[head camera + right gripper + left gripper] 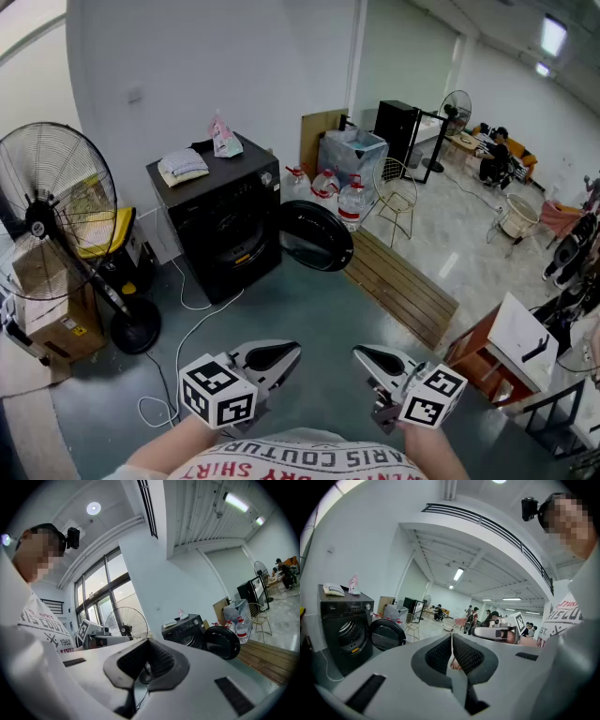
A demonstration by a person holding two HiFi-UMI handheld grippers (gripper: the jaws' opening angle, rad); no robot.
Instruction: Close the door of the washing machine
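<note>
Fan point(56, 202) and cardboard box point(47, 314) stand at the far left. Next is the black washing machine point(220, 220), far from the grippers, with its front facing near and right. Its round black door point(314, 236) is wide open. It stands upright and sticks out to the right from the machine's front. Water bottles point(339, 194) sit just behind the door, and wooden boards point(403, 286) lie to its right. Grey floor point(309, 309) with a white cable point(187, 342) lies between the machine and the grippers. The left gripper point(272, 358) and right gripper point(378, 361) are near. Both are closed and hold nothing.
</note>
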